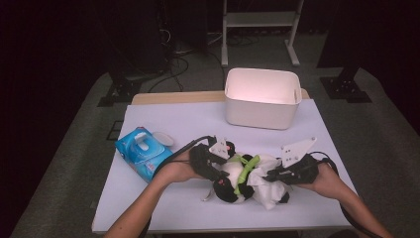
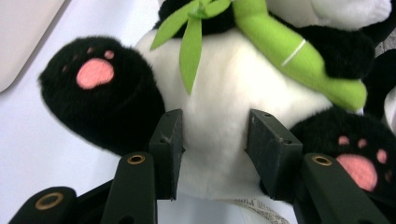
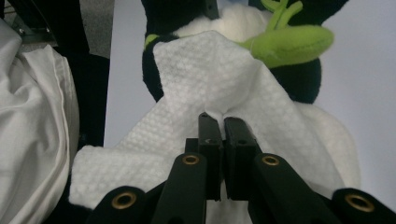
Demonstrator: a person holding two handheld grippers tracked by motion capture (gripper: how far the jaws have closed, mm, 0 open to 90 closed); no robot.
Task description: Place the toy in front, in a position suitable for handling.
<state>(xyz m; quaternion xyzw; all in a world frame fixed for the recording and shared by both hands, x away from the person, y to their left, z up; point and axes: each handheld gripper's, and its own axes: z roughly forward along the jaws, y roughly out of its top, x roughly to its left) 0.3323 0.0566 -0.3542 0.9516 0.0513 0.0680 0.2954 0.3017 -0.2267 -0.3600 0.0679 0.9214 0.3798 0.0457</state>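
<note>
The panda (image 1: 233,186) lies on its back near the table's (image 1: 198,124) front edge, its head hidden under the wipe (image 1: 270,191). The left gripper (image 2: 215,140) clamps the white belly between its pads, with one black foot at 10 o'clock and the other at 4 o'clock. The right gripper (image 3: 220,123) pinches the wipe, draped over the panda at its 12 o'clock. The bin (image 1: 262,96) stands well apart at the far edge, and the wipe pack (image 1: 143,153) lies at the panda's 9 o'clock.

Black-and-white plush panda toy (image 2: 224,93) under a white dimple-textured wipe cloth (image 3: 210,74)
Its paws have pink pads, its bamboo sprig is lime green; beside it lie a blue wipes pack (image 1: 141,153) and a white plastic bin (image 1: 262,111).
</note>
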